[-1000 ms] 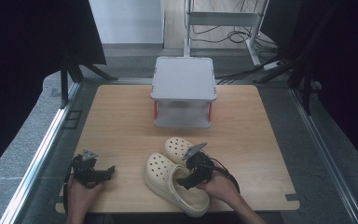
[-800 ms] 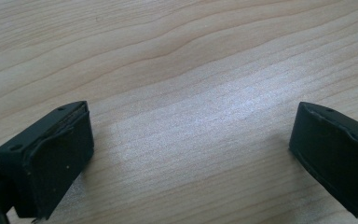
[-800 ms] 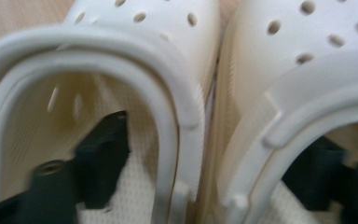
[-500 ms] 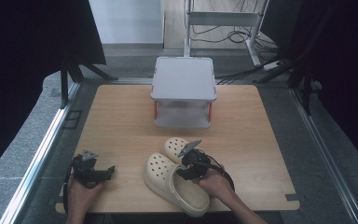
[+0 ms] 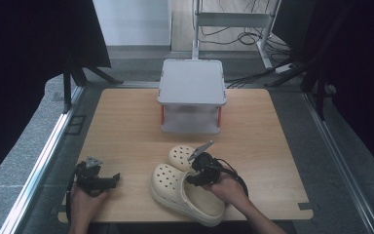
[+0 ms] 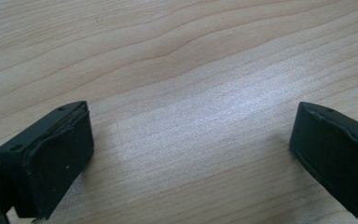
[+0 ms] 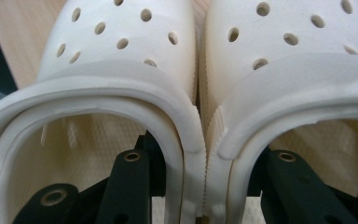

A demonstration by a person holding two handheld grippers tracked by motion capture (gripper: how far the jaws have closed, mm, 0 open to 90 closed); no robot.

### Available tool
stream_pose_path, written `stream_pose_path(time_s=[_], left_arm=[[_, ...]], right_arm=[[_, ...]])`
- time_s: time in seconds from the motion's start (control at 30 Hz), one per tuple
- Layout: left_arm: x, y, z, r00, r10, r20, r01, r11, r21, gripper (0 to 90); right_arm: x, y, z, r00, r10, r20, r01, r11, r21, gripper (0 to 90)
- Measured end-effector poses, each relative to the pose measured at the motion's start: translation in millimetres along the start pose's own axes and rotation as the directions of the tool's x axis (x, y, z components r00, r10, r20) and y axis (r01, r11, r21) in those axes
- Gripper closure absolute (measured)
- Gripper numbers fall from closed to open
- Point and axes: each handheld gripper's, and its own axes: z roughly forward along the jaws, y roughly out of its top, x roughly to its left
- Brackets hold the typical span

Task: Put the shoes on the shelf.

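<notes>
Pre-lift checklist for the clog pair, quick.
1. Right gripper has one jaw inside each clog, inner walls pinched together; jaws have just been closing: ok.
2. Left clog and right clog side by side, toes level: ok.
3. Grip firm enough to lift both: cannot tell.
4. Left gripper open over bare table, holding nothing: ok.
5. Path to the grey two-tier rack free of things: ok.

High view looks down on the table; both gripper views sit close above its wood.
</notes>
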Motion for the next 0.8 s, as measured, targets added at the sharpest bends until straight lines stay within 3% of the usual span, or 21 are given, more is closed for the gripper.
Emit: stream_pose_path(time_s=[0.8], left_arm=[[0.0,0.0,0.0,1.0000,-0.001,0.001,0.001,1.0000,0.000,0.0]], right_arm=[[-14.3,31.0,-55.9,0.9981,0.030,0.054,-0.028,0.999,-0.035,64.6]])
